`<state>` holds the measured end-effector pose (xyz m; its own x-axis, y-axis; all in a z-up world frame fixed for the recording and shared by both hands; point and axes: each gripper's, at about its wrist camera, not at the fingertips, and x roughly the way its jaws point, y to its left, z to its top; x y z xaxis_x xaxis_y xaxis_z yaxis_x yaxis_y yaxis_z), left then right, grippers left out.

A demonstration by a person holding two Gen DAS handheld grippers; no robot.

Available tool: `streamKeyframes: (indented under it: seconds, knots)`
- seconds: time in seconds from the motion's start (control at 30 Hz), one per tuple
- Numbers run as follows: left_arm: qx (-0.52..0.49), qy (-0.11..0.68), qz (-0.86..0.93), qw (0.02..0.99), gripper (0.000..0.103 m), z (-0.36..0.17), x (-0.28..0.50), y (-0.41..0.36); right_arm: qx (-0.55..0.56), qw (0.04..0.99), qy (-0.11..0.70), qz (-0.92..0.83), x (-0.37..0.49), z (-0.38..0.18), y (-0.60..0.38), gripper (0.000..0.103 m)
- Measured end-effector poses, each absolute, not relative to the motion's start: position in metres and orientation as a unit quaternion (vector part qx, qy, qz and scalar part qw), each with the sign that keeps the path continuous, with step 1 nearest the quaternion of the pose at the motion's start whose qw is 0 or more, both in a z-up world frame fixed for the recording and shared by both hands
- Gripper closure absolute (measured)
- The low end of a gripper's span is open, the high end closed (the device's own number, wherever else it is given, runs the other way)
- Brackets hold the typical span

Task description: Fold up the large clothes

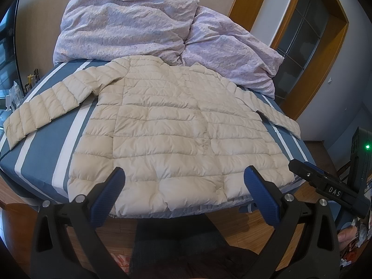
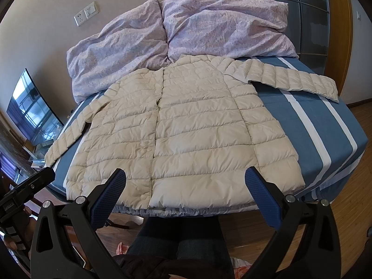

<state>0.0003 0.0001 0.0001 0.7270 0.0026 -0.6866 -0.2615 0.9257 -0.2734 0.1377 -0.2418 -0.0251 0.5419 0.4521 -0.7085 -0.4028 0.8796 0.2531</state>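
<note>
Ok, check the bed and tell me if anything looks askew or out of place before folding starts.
Nothing is damaged or spilled. The cream puffer jacket lies flat on the striped bed sheet, both sleeves spread. Its hem overhangs the near edge of the bed, and the lilac duvet is bunched at the far end, touching the collar.

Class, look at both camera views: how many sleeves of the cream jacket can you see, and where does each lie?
2. On the jacket, the left sleeve stretches across the blue striped bed, the right sleeve likewise. None hidden.

A home bedroom: a bed (image 2: 325, 125) with a blue striped sheet, a rumpled lilac duvet (image 2: 186, 30) at its head, a television (image 2: 30, 109), wood floor (image 2: 348, 209) and wood-framed door (image 1: 302, 34).
</note>
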Motion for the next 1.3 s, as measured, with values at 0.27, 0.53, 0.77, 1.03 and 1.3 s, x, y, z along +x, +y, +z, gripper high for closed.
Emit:
streamKeyframes:
  seconds: [0.27, 0.53, 0.77, 1.03, 1.3]
  knots:
    - [-0.182, 0.369, 0.074, 0.908, 0.002, -0.005, 0.011, 0.005, 0.03, 0.875, 0.419, 0.241, 0.151, -0.026, -0.243, 0.001]
    - [-0.17, 0.383, 0.106, 0.902, 0.002, -0.018, 0.049, 0.03, 0.023, 0.883, 0.422, 0.205, 0.19, -0.036, -0.242, 0.001]
    - [-0.167, 0.384, 0.149, 0.896, 0.002, -0.031, 0.102, 0.068, 0.084, 0.871, 0.465, 0.133, 0.273, -0.06, -0.289, 0.001]
    - [-0.075, 0.389, 0.224, 0.89, 0.002, -0.045, 0.171, 0.092, 0.125, 0.884, 0.45, -0.022, 0.373, -0.077, -0.381, 0.001]
    - [-0.079, 0.429, 0.241, 0.867, 0.002, -0.088, 0.207, 0.117, 0.142, 0.874, 0.442, -0.147, 0.456, -0.092, -0.469, 0.006]
